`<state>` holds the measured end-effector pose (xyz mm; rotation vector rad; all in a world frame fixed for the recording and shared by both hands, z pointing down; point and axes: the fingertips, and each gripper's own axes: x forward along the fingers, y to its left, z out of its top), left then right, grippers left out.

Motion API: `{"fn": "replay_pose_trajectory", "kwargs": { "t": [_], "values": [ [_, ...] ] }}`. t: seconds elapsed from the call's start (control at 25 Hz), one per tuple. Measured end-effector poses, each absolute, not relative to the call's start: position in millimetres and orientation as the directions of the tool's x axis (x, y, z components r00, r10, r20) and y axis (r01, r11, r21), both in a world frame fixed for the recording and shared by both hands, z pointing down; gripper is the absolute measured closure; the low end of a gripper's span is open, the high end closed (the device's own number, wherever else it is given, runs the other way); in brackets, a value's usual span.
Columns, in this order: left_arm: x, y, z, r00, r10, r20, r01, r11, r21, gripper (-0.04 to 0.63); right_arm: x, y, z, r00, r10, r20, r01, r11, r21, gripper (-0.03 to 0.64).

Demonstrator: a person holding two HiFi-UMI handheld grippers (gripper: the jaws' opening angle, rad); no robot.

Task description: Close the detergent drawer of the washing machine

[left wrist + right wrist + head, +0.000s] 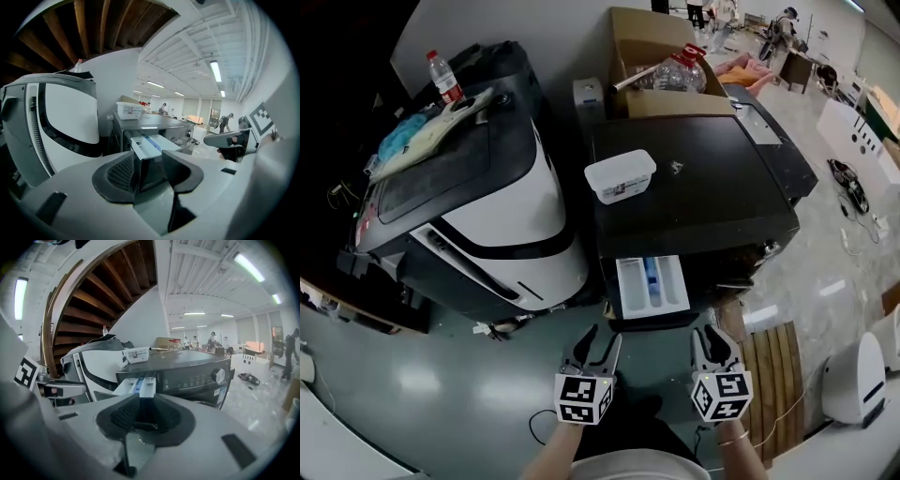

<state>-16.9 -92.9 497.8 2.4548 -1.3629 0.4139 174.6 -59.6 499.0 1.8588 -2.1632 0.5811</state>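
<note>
The dark washing machine (694, 178) stands ahead with its white detergent drawer (652, 286) pulled out towards me, a blue compartment showing inside. My left gripper (600, 345) hovers just below and left of the drawer front, jaws open and nothing between them. In the left gripper view the drawer (149, 143) shows through the gap of the left gripper (150, 171). My right gripper (712, 336) is below the machine's front, right of the drawer, with its pads together. The right gripper view has the drawer (139, 385) just beyond the shut right gripper (145, 417).
A white appliance (487, 216) with cloths and a water bottle (444, 77) stands close on the left. A plastic container (620, 175) rests on the dark machine's top, with a cardboard box (661, 70) behind it. A wooden pallet (773, 375) lies on the floor at right.
</note>
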Motion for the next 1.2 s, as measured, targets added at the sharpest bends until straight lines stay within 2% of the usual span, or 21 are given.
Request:
{"fn": "replay_pose_trajectory", "kwargs": {
  "t": [0.64, 1.2],
  "values": [
    [-14.0, -95.5, 541.5, 0.487, -0.757, 0.436, -0.867, -0.478, 0.14, 0.431, 186.8, -72.3, 547.9, -0.155, -0.841, 0.518, -0.986, 0.102, -0.128, 0.535],
    [-7.1, -98.6, 561.8, 0.459, -0.763, 0.455, -0.886, -0.434, 0.167, 0.448, 178.6, -84.9, 561.8, -0.215, -0.816, 0.537, -0.977, 0.188, -0.105, 0.537]
  ]
}}
